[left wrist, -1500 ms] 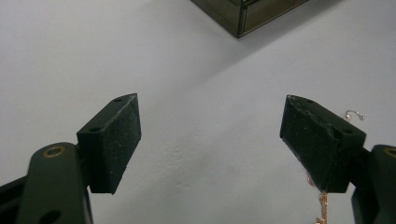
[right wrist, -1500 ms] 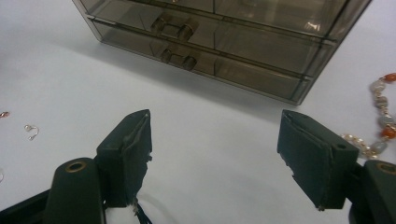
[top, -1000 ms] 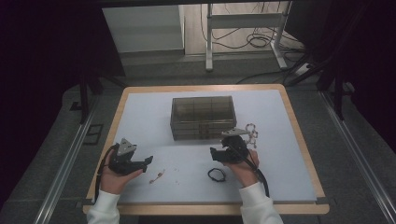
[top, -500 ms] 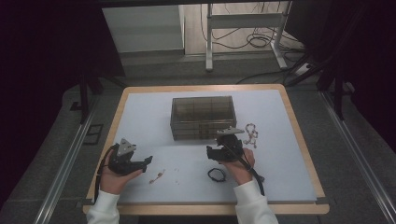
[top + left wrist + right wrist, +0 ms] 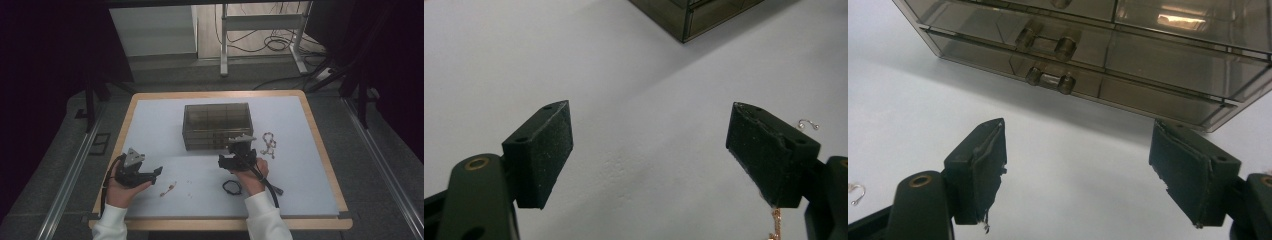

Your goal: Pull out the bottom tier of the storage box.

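Observation:
A smoky see-through drawer box (image 5: 216, 125) stands mid-table. My right gripper (image 5: 234, 151) hovers just in front of its right half, jaws open and empty. In the right gripper view the gripper (image 5: 1093, 165) faces the lower drawers, whose handles (image 5: 1048, 79) are a short way ahead. My left gripper (image 5: 156, 172) rests near the front left, open (image 5: 674, 150) over bare mat. A thin gold chain (image 5: 169, 188) lies just right of it; its end (image 5: 776, 225) shows under the right jaw. A small hook earring (image 5: 809, 123) lies beyond that jaw.
A black ring (image 5: 231, 187) lies on the white mat (image 5: 310, 190) by the right hand. A beaded string (image 5: 268, 142) sits right of the box. Another small hook (image 5: 855, 192) lies at the far left of the right gripper view. The wooden table edge (image 5: 220, 223) runs along the front.
My right gripper has shifted left and slightly toward the front of the drawer box. The left gripper has stayed put.

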Action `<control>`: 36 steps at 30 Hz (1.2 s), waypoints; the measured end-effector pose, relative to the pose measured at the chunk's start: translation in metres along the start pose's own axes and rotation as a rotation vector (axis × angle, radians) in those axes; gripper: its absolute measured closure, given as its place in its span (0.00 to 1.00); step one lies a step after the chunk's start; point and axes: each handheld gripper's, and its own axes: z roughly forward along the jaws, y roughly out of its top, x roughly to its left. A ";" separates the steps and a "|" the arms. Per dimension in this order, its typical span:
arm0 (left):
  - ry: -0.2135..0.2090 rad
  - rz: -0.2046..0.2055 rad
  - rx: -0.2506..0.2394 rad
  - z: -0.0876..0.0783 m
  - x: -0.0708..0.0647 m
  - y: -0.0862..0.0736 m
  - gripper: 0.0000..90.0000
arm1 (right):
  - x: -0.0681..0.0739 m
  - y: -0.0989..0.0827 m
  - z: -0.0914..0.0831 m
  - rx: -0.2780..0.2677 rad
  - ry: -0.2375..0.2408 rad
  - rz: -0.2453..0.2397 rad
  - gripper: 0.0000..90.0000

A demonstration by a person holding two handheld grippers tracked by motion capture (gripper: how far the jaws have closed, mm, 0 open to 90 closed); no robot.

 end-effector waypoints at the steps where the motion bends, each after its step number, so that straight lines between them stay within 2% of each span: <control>1: 0.000 0.001 0.000 0.000 0.000 0.000 0.22 | 0.001 0.001 0.001 0.003 -0.003 -0.001 0.26; 9: 0.003 -0.001 -0.004 -0.001 0.002 -0.001 0.22 | 0.008 0.005 0.009 0.030 -0.016 0.027 0.24; 13: 0.002 -0.002 -0.006 -0.001 0.003 -0.001 0.21 | 0.010 0.007 0.012 0.031 -0.044 0.038 0.23; 17: 0.002 -0.001 -0.006 0.000 0.003 -0.002 0.21 | 0.011 0.009 0.015 0.037 -0.052 0.043 0.23; 19: 0.001 0.000 -0.006 0.001 0.003 -0.002 0.21 | 0.015 0.010 0.018 0.051 -0.081 0.035 0.23; 28: -0.009 0.005 -0.005 0.003 0.002 -0.003 0.21 | 0.021 0.014 0.026 0.090 -0.066 0.053 0.24; 36: -0.013 -0.003 -0.018 0.001 0.005 -0.003 0.21 | 0.025 0.017 0.035 0.111 -0.085 0.082 0.26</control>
